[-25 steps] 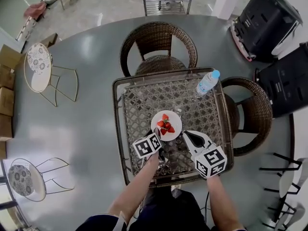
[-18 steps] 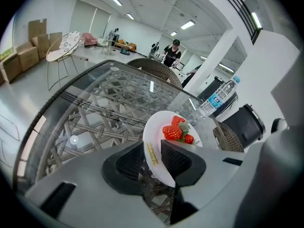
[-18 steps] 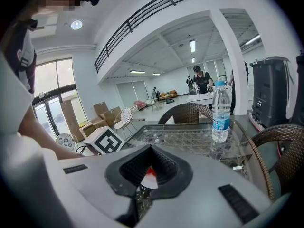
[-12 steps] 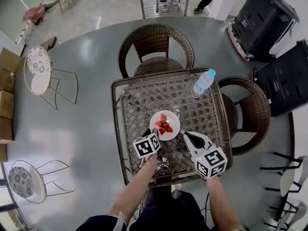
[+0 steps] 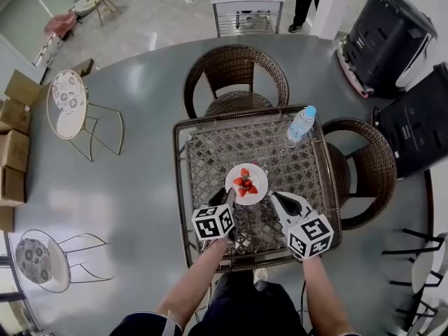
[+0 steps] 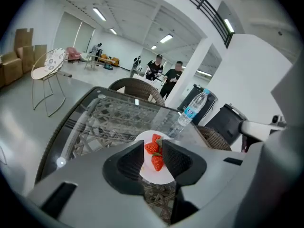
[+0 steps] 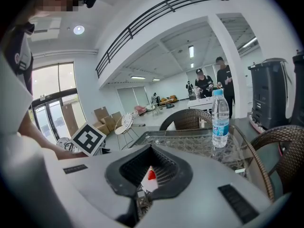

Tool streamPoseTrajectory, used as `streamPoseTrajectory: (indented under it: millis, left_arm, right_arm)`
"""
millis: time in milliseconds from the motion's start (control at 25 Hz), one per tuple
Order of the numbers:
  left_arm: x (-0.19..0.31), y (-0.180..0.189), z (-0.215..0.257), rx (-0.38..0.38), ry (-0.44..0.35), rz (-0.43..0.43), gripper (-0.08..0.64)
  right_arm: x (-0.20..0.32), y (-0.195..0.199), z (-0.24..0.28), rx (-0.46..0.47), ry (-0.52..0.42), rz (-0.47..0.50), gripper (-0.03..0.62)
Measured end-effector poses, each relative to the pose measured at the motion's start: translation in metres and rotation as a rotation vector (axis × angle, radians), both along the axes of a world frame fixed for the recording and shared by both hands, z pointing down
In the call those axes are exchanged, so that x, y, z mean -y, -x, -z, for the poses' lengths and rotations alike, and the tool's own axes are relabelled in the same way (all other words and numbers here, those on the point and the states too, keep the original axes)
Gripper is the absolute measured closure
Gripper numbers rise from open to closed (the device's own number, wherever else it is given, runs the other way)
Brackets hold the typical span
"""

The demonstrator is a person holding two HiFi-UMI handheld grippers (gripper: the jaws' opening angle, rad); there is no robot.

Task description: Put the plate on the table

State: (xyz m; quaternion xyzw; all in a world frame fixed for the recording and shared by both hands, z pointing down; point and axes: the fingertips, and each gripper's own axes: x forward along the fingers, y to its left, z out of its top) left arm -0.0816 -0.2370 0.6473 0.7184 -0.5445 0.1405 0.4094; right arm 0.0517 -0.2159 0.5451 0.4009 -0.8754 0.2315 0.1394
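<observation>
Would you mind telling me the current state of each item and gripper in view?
plate: lying flat on the glass table, touched by neither gripper.
strawberries: piled on the plate.
water bottle: upright, capped, near the table's far right corner.
left gripper: open, jaws have just been opening, nothing gripped.
right gripper: jaws slightly apart, empty.

A water bottle (image 5: 302, 123) with a blue cap stands upright well ahead of the right gripper (image 5: 280, 200), a little to its right. Red strawberries (image 5: 245, 183) lie just ahead of the left gripper (image 5: 229, 197). One wicker chair (image 5: 236, 75) is far ahead of both, another wicker chair (image 5: 365, 165) right of the right gripper. Cardboard boxes (image 5: 14, 145) stand far to the left.
</observation>
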Motion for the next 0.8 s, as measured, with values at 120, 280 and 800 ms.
streamPoseTrajectory:
  millis: [120, 280, 800]
  left_arm:
    - [-0.003, -0.007, 0.028, -0.034, -0.080, -0.053, 0.442]
    - [-0.008, -0.019, 0.068, -0.037, -0.192, -0.146, 0.453]
    - [-0.036, -0.049, 0.199, 0.045, -0.536, -0.385, 0.552]
  right_arm:
    - [-0.001, 0.003, 0.010, 0.012, -0.021, 0.003, 0.588]
    - [-0.002, 0.009, 0.027, 0.032, -0.060, 0.011, 0.588]
    - [-0.009, 0.021, 0.105, 0.085, -0.239, 0.021, 0.588]
